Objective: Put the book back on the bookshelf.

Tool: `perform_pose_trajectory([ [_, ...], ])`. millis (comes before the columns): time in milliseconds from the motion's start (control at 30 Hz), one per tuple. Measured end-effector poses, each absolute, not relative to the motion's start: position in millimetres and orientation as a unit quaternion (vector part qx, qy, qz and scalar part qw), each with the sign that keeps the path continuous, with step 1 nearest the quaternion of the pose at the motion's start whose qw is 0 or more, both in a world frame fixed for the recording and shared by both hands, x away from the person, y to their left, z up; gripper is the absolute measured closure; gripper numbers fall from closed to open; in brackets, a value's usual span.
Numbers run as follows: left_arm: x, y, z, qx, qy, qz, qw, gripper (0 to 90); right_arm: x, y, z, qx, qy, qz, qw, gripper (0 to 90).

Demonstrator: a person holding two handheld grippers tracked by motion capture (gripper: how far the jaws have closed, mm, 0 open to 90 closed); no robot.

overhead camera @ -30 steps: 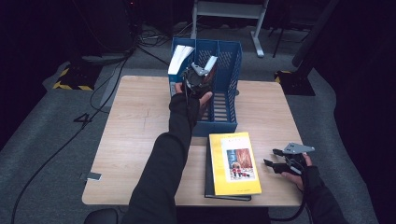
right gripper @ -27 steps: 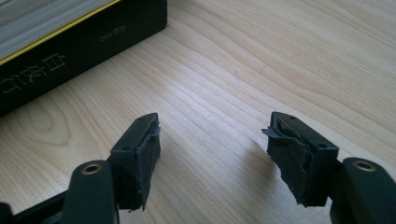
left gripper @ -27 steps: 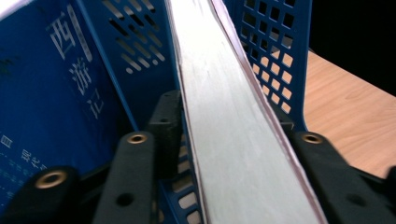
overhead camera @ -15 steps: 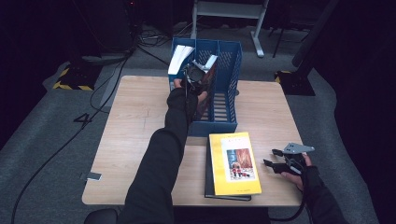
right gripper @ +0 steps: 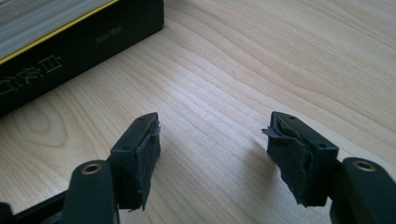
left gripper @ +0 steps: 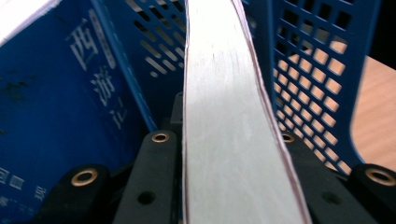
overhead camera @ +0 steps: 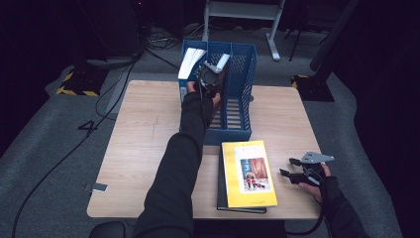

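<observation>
A blue file rack (overhead camera: 238,101) stands at the table's far side. My left gripper (overhead camera: 210,79) reaches into its top. A book stands between the jaws, its pale page edge (left gripper: 224,140) running up the left gripper view, with the black fingers (left gripper: 154,177) against both covers. These jaws have just been closing on the book. A white-edged blue book (overhead camera: 190,62) leans in the rack's left compartment. My right gripper (overhead camera: 290,168) rests low over the table's near right part. It is open with bare wood between its pads (right gripper: 144,158).
A yellow book (overhead camera: 247,173) lies on a black book (overhead camera: 221,196) near the table's front edge, just left of the right gripper. The black book's spine (right gripper: 70,51) shows close ahead in the right gripper view. Bare wood (overhead camera: 143,144) spreads left of the forearm.
The left gripper has shifted only slightly at the top of the rack, with the book still between its jaws. The right hand has stayed put.
</observation>
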State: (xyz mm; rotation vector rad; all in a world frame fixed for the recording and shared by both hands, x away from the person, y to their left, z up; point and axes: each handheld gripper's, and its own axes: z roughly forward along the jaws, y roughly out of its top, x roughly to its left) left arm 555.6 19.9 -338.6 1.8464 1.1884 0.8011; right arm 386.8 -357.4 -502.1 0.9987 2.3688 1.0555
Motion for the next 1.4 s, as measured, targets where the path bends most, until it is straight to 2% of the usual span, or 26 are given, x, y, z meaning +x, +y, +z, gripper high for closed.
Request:
perform_pose_trajectory([
  [233, 559, 20, -342, 0.684, 0.512, 0.336, 0.397, 73.6, 387, -357, -502, 0.354, 0.838, 0.375, 0.180, 35.2],
  [367, 560, 26, -342, 0.677, 0.525, 0.336, 0.393, 73.0, 387, -357, -502, 0.356, 0.837, 0.376, 0.179, 35.2],
  [633, 559, 22, -341, 0.683, 0.522, 0.339, 0.382, 71.4, 387, -357, -503, 0.355, 0.837, 0.376, 0.178, 35.0],
  [933, 551, 26, -335, 0.697, 0.503, 0.337, 0.384, 64.9, 387, -357, -502, 0.354, 0.838, 0.375, 0.177, 34.8],
  [1300, 527, 33, -323, 0.726, 0.466, 0.317, 0.395, 49.0, 387, -358, -502, 0.354, 0.839, 0.375, 0.176, 34.8],
  [1400, 517, 38, -321, 0.732, 0.455, 0.312, 0.399, 47.4, 387, -358, -502, 0.355, 0.839, 0.374, 0.175, 34.6],
])
